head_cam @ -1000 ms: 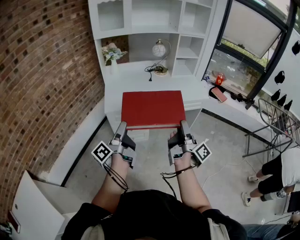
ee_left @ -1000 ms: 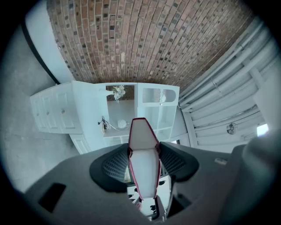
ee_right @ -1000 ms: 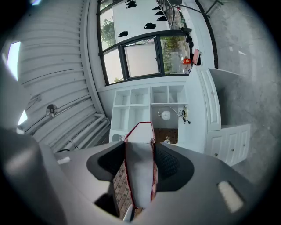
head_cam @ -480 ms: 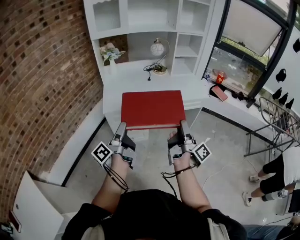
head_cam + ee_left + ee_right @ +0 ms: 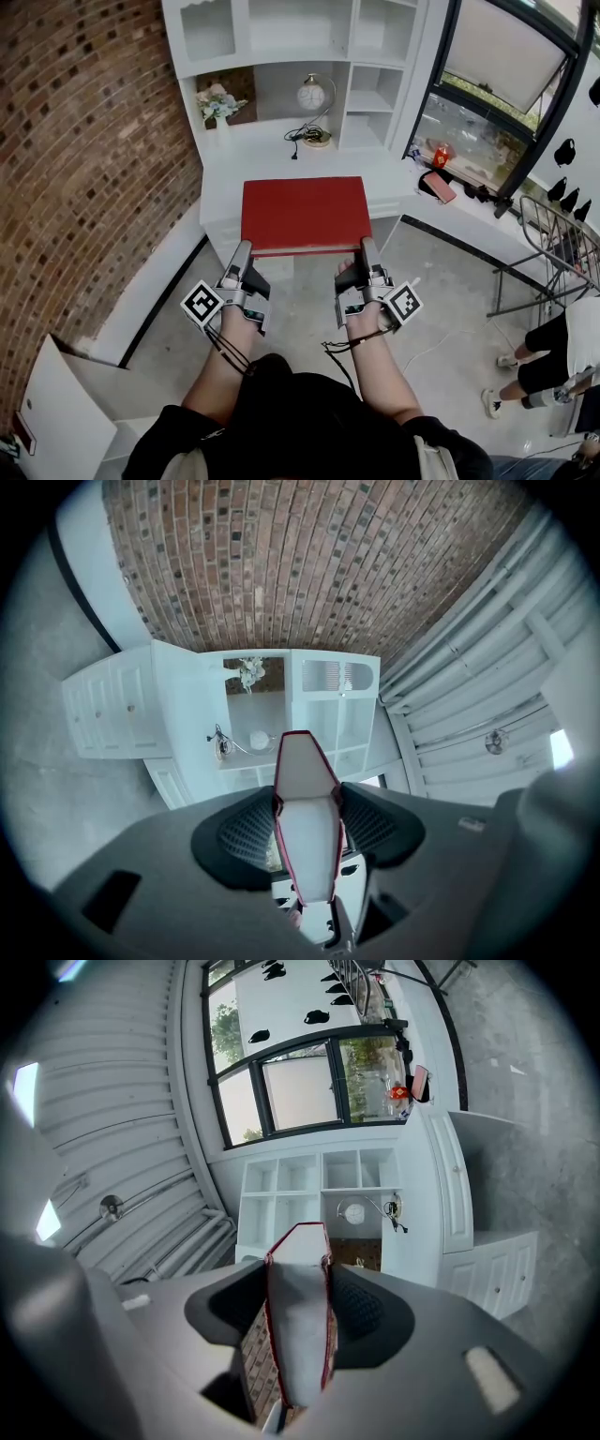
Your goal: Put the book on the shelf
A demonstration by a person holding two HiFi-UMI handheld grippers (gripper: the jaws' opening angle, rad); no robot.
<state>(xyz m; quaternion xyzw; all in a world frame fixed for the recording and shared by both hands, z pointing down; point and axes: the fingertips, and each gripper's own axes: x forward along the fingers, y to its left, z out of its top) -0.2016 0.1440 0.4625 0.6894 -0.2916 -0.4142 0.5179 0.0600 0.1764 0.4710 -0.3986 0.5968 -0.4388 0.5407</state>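
The left hand (image 5: 240, 323) extends forward from a straight forearm, with the marker cube on its outer side. The left gripper (image 5: 243, 251) points ahead and slightly upward. Its jaws are clamped on the near left corner of the book (image 5: 305, 214), with the pads pressing both red covers and the white page block between them. The right hand (image 5: 367, 322) mirrors this pose. The right gripper (image 5: 367, 247) pinches the near right corner of the book in the same way. The book lies flat and level between the two grippers, and its far edge reaches over the front edge of the white counter (image 5: 234, 169). A brick wall (image 5: 84, 141) bounds the left side and meets the counter's left edge. A vase of flowers (image 5: 217, 105) stands at the counter's back left corner. A clock (image 5: 311, 94) stands at the back edge near the middle, with a cable (image 5: 298, 141) lying just in front of it. The shelf unit (image 5: 281, 52) rises above the back edge, and its compartments are open. To the right of the unit is a window (image 5: 487, 103). Bare floor (image 5: 450, 309) lies to the right of the right gripper, and a person (image 5: 553, 347) stands at its far right, well apart.
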